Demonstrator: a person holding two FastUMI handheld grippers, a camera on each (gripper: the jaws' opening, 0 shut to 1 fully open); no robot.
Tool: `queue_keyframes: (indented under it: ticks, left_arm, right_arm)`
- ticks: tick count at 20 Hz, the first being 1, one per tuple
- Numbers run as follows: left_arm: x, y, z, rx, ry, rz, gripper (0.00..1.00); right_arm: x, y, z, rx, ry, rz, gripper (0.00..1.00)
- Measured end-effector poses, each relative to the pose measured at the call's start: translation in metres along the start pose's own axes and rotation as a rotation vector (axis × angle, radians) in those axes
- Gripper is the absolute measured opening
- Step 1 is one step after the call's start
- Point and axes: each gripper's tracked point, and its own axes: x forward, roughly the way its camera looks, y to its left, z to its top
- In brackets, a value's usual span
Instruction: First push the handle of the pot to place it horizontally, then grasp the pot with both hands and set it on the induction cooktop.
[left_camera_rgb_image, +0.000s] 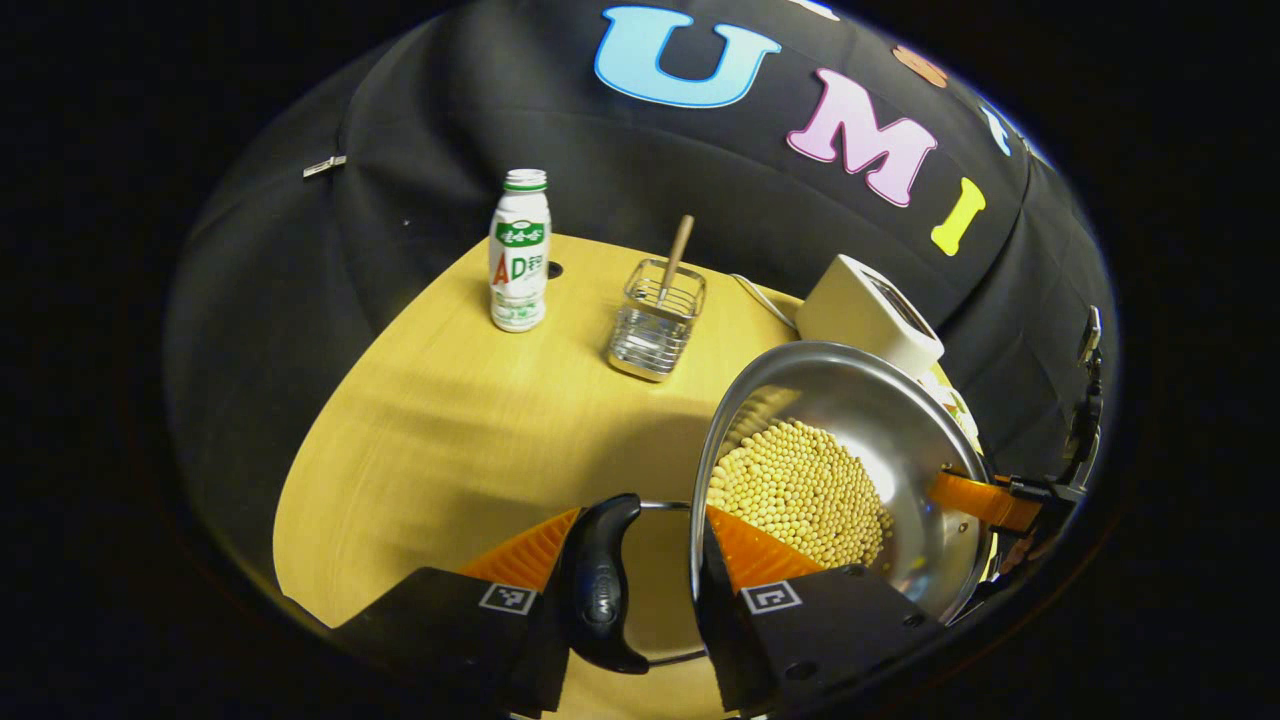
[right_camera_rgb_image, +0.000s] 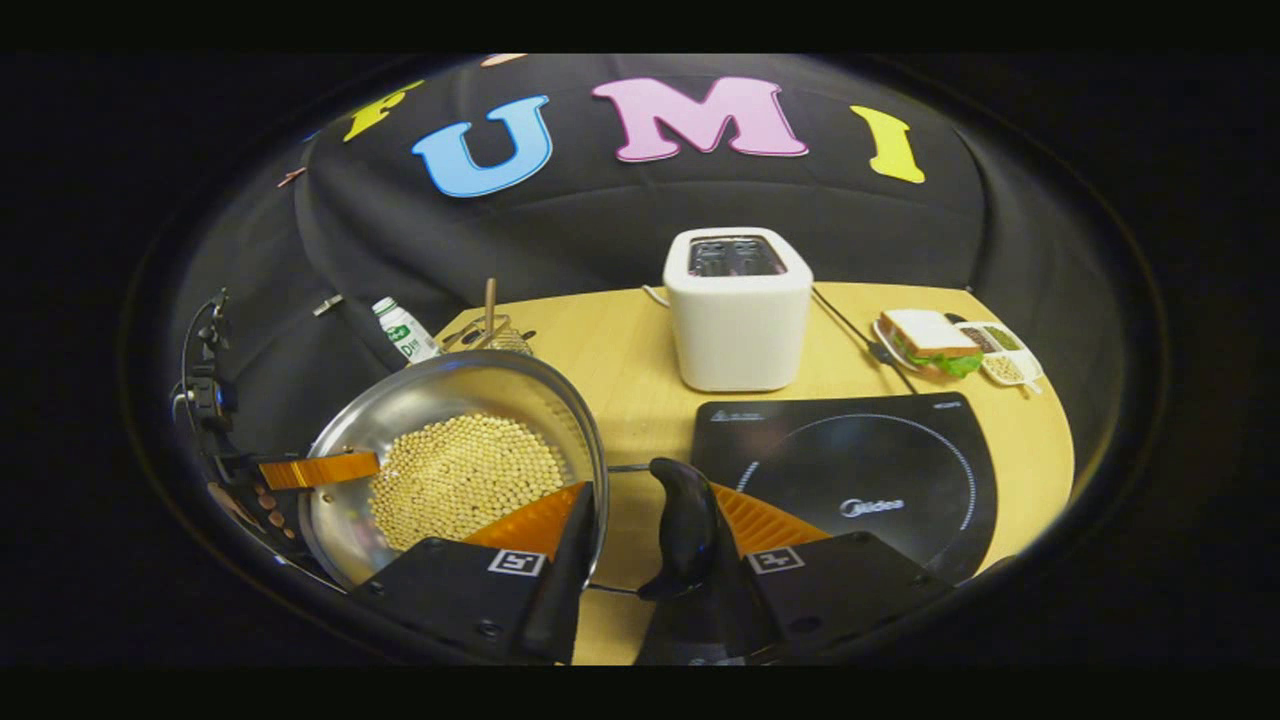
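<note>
A steel pot (left_camera_rgb_image: 860, 400) holding yellow beans (left_camera_rgb_image: 800, 490) hangs between my two grippers. My left gripper (left_camera_rgb_image: 640, 560) is shut on it, one finger against the black side handle (left_camera_rgb_image: 600, 590) and the other inside the rim. At the far rim a finger of the right gripper (left_camera_rgb_image: 980, 498) reaches into the pot. In the right gripper view my right gripper (right_camera_rgb_image: 650, 525) clamps the opposite black handle (right_camera_rgb_image: 685, 525) and the rim of the pot (right_camera_rgb_image: 440, 395) in the same way. The black induction cooktop (right_camera_rgb_image: 850, 470) lies just right of the pot.
A white toaster (right_camera_rgb_image: 738, 310) stands behind the cooktop with a cable running off beside it. A sandwich on a plate (right_camera_rgb_image: 930, 340) and a small dish (right_camera_rgb_image: 1000, 355) sit at the table's far right. A milk bottle (left_camera_rgb_image: 520, 250) and a wire basket (left_camera_rgb_image: 655, 320) stand on the wooden table (left_camera_rgb_image: 450, 430).
</note>
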Motion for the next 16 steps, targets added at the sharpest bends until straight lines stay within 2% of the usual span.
queue_keyframes:
  ticks: [5, 16]
  left_arm:
    - [0.003, -0.061, 0.012, 0.041, -0.004, -0.008, 0.59]
    - [0.024, -0.177, 0.018, 0.059, -0.027, -0.037, 0.59]
  right_arm:
    - [-0.02, -0.052, 0.014, 0.032, -0.005, -0.02, 0.58]
    - [-0.039, -0.157, 0.046, 0.049, -0.06, -0.031, 0.58]
